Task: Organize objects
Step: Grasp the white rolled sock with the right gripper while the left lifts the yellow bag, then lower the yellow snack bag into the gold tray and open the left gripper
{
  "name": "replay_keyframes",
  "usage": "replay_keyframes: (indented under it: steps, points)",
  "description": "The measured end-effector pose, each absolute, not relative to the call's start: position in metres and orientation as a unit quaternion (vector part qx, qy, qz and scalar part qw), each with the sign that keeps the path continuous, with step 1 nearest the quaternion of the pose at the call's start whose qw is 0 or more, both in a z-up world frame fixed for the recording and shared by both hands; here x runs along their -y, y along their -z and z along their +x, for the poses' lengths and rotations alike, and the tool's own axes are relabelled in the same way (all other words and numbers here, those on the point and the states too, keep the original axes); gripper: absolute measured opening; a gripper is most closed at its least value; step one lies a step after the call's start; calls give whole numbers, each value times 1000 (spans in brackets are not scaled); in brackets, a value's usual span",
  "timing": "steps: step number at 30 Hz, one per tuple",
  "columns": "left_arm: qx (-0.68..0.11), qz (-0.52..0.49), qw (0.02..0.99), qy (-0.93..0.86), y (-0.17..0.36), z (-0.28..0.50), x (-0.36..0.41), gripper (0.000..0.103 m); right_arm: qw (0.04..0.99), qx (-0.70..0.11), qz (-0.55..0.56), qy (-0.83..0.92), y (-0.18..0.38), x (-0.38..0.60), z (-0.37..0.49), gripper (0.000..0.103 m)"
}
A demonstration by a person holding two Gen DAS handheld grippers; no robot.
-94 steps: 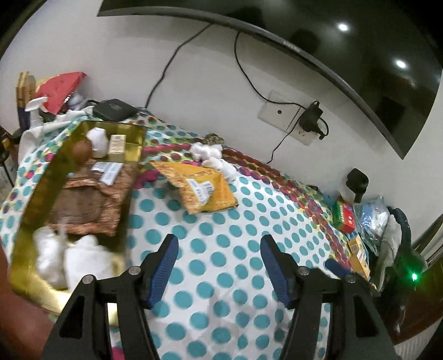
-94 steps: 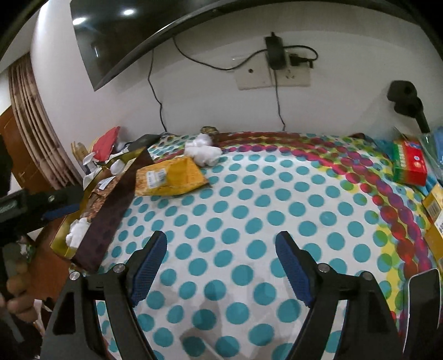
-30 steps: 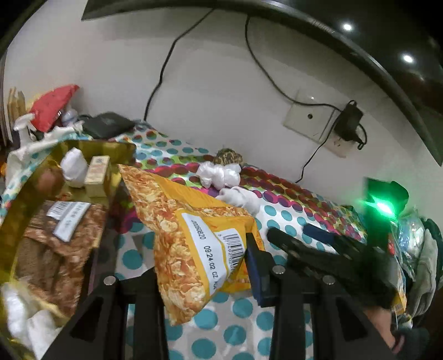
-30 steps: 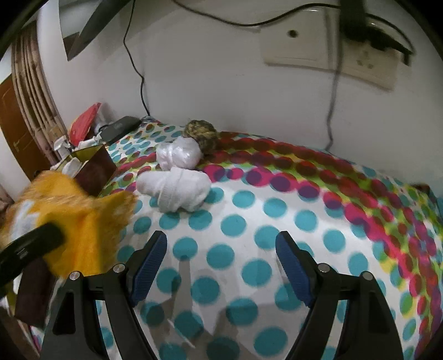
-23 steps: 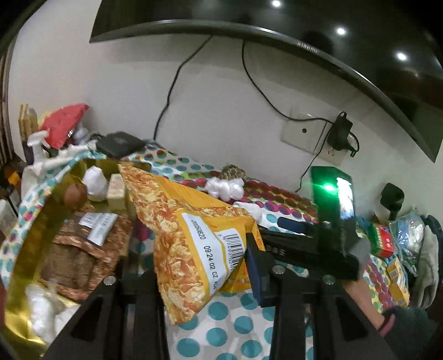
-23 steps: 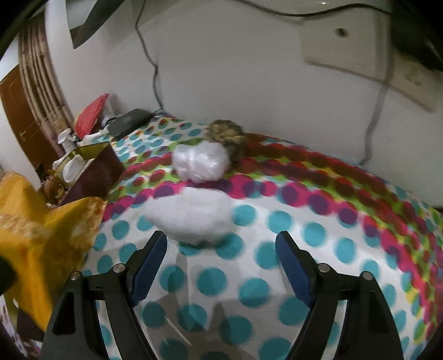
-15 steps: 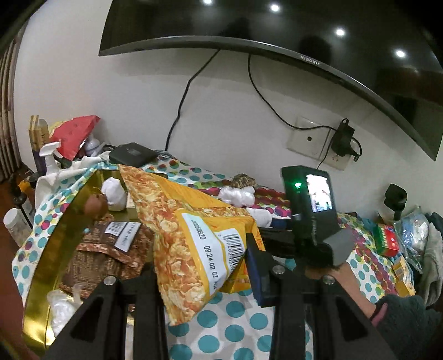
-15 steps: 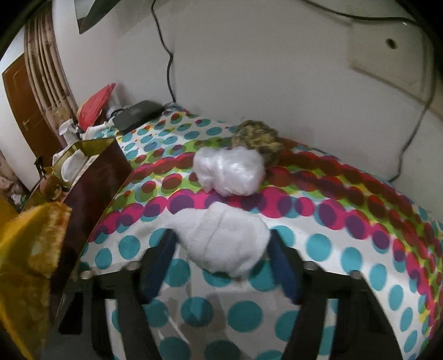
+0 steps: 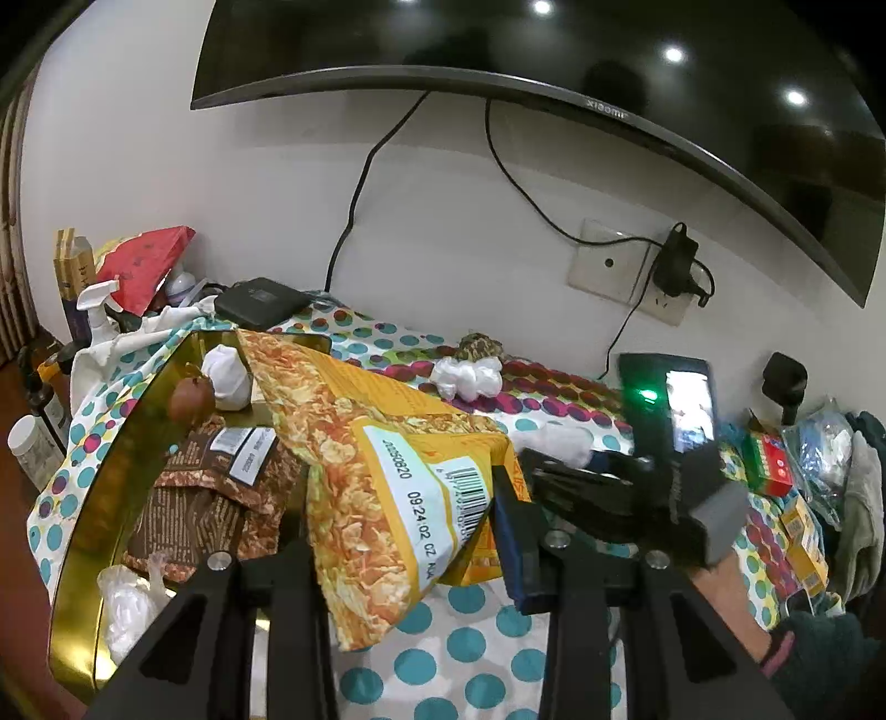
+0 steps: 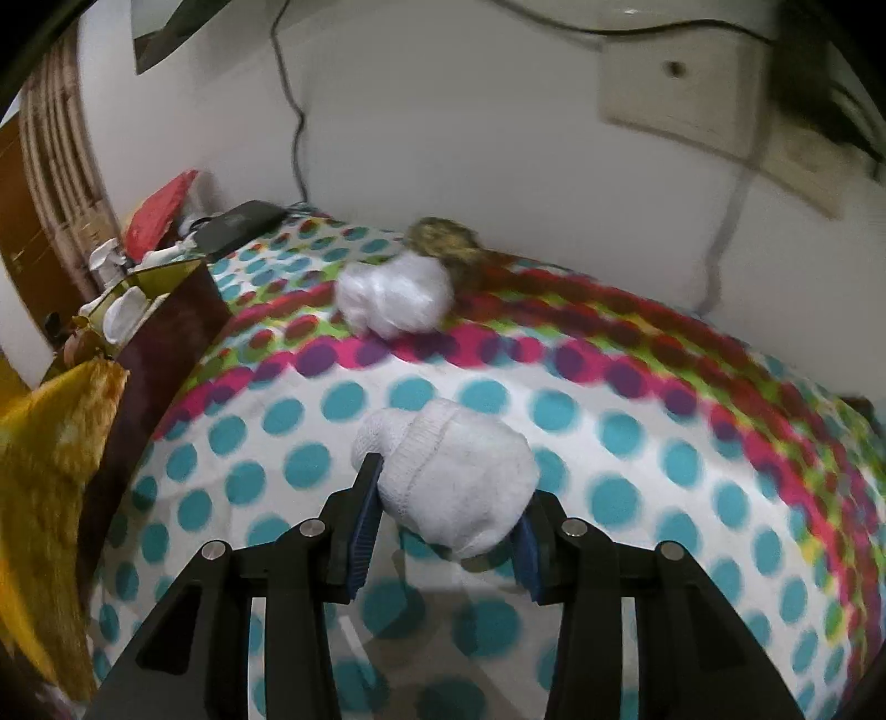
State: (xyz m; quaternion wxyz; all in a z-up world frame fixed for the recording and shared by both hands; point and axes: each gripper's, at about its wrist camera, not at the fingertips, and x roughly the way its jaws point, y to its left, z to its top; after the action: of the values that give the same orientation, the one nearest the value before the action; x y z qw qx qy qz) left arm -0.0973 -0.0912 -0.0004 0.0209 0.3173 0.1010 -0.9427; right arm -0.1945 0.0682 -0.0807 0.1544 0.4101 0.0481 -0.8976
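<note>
Sock bundle [image 10: 454, 476] sits clamped in my right claw [image 10: 446, 531]; left claw [image 9: 404, 531] grips the snack bag [image 9: 387, 476]. I should lift both gently toward the gold tray [image 9: 105, 471].

White wall [image 9: 232, 183] fills most of frame. Curved dark TV screen [image 9: 554, 50] across top, ceiling lights reflected in it as bright spots. Black cable [image 9: 354, 205] hangs from TV down wall toward left centre. Beige socket plate [image 9: 609, 266] right of centre, black adapter [image 9: 678, 260] plugged in beside it. Polka-dot cloth [image 10: 609, 421] covers worktop, lower half of frame. Brown wooden door [image 10: 22, 210] and ribbed curtain [image 10: 61, 149] at left edge of right wrist view.
</note>
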Motion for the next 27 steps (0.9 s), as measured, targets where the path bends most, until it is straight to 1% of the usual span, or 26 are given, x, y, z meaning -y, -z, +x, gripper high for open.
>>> replay_keyframes:
  steps: [7, 13, 21, 27]
  points:
    - [-87, 326, 26, 941, -3, -86, 83, 36, 110, -61, 406, 905, 80, -90, -161, 40]
    - [-82, 320, 35, 943, -16, -68, 86, 35, 93, -35, 411, 906, 80, -101, -144, 40]
    - [-92, 311, 63, 944, -34, -40, 112, 36, 68, -19, 405, 912, 80, -110, -136, 40]
    - [-96, 300, 99, 944, -50, -20, 150, 36, 53, -6, 405, 913, 80, -118, -135, 40]
